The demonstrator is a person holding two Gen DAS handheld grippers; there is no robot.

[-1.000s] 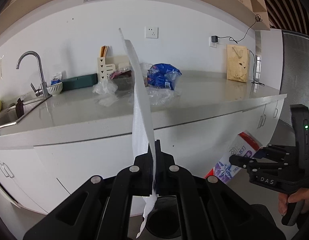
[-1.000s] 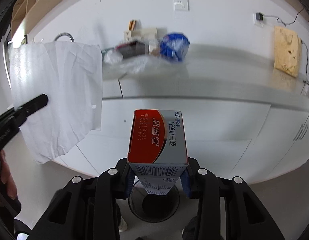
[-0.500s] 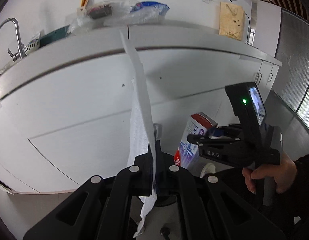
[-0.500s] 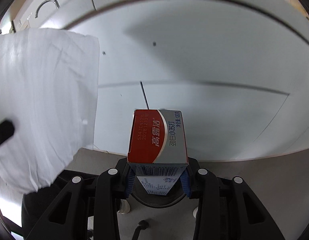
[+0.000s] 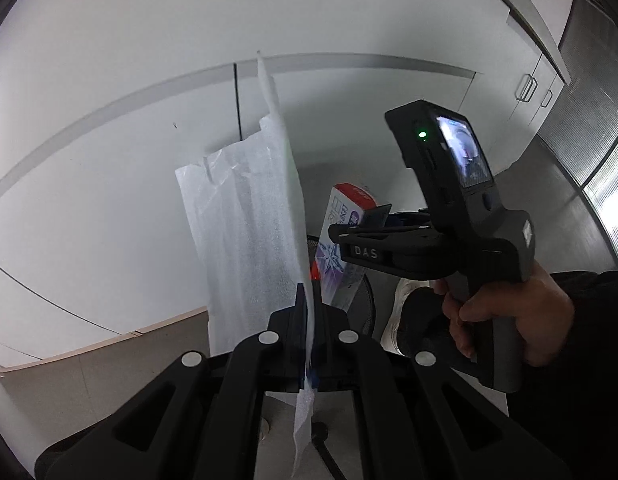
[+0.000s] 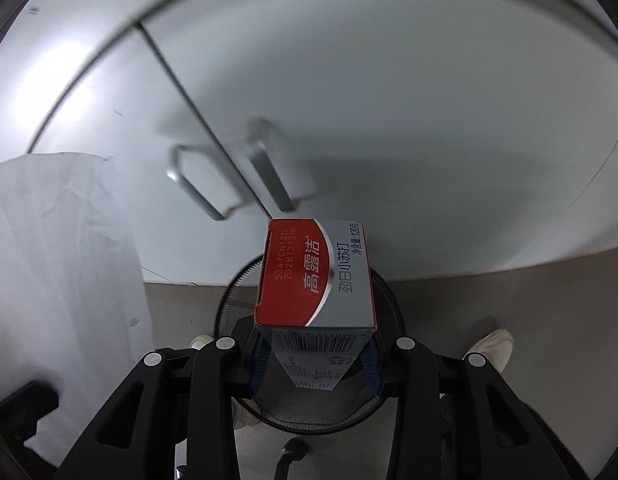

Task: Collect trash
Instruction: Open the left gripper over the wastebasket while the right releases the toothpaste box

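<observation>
My left gripper (image 5: pixel 309 312) is pinching the white foam sheet (image 5: pixel 249 240) | my right gripper (image 6: pixel 313 356) is squeezing the toothpaste box (image 6: pixel 313 276) over the mesh bin (image 6: pixel 309 412)

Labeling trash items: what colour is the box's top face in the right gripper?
Red and silver-grey toothpaste box, clearest in the right wrist view.

Your toothpaste box (image 6: pixel 315 280) hides most of the mesh bin (image 6: pixel 389 300); the cabinet handles (image 6: pixel 269 168) above it blur.
</observation>
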